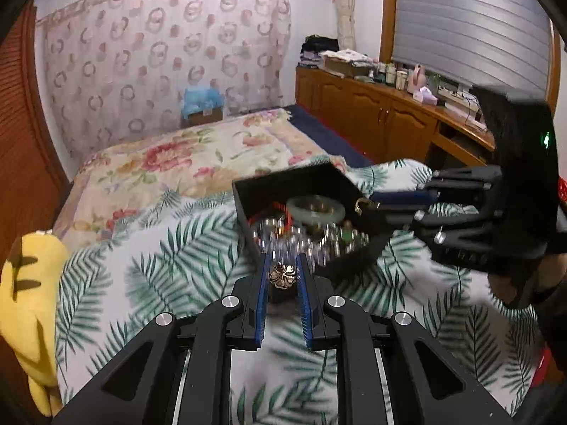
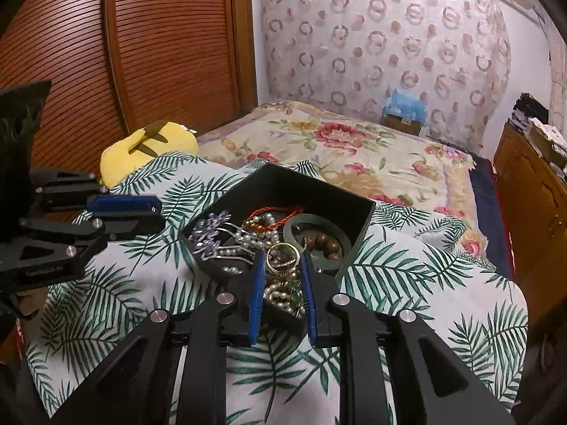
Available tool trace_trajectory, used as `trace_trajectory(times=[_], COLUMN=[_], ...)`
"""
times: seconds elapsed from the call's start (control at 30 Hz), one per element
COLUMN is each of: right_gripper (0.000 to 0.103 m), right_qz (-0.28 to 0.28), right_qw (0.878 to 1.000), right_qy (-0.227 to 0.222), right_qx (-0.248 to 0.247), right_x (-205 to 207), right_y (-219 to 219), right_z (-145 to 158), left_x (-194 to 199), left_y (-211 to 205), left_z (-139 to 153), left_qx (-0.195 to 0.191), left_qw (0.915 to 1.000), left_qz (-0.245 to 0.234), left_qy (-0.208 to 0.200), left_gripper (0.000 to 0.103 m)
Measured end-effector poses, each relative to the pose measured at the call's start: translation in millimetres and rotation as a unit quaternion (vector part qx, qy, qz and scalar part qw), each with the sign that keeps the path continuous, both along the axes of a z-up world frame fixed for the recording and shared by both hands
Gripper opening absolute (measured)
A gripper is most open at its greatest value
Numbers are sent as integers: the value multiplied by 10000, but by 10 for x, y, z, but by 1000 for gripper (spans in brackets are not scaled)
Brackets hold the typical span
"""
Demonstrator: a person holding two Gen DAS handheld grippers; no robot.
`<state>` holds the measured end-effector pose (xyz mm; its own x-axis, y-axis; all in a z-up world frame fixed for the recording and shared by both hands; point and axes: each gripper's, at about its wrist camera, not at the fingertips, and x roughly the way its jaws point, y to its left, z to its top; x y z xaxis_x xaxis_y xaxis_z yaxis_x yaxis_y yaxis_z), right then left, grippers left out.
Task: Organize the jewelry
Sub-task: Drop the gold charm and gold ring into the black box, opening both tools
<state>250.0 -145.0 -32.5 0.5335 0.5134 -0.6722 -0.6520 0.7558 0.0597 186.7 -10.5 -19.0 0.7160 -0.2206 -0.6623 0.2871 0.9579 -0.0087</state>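
Note:
A black open box (image 1: 283,186) (image 2: 319,194) stands on the palm-leaf cloth (image 1: 149,272). It holds a green jade bangle (image 1: 312,214) (image 2: 291,227), pearls (image 2: 255,241), a red cord (image 2: 276,212), a purple hairpin (image 2: 209,233) and brown beads (image 2: 326,241). My left gripper (image 1: 283,258) is shut on a gold clover-shaped charm (image 1: 282,277), just in front of the box's near wall. My right gripper (image 2: 282,253) is shut on a gold ring (image 2: 270,262) over the box's near corner. In the left wrist view the right gripper (image 1: 370,205) reaches in from the right with the ring (image 1: 360,207).
A yellow plush toy (image 1: 28,301) (image 2: 149,145) lies at the cloth's left edge. A floral bedspread (image 1: 177,156) stretches behind the box. Wooden cabinets (image 1: 372,117) with clutter on top line the right side. A louvred wooden wardrobe (image 2: 141,53) stands on the left.

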Motion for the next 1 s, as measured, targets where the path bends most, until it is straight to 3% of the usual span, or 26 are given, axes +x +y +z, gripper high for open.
trace_trajectory(times=[0.17, 0.7, 0.77, 0.83, 1.0], right_gripper=[30, 30, 30, 30, 32], right_qz=[-37, -411, -455, -509, -708], right_qw=[10000, 9990, 9988, 9985, 9971], right_qy=[49, 64, 61, 53, -2], right_qx=[43, 155, 167, 190, 277], right_x=[68, -94, -125, -157, -277], right_y=[10, -241, -279, -318, -410], right_z=[-25, -30, -34, -32, -14], left_x=[223, 690, 685, 657, 490], left_y=[-7, -65, -64, -55, -48], left_z=[44, -2, -6, -2, 15], left_qx=[-51, -123, -131, -140, -139], left_qw=[10000, 9997, 9996, 9995, 9989], left_qz=[-6, 208, 260, 293, 439], left_qy=[-20, 46, 39, 19, -20], left_gripper=[14, 17, 32, 36, 69])
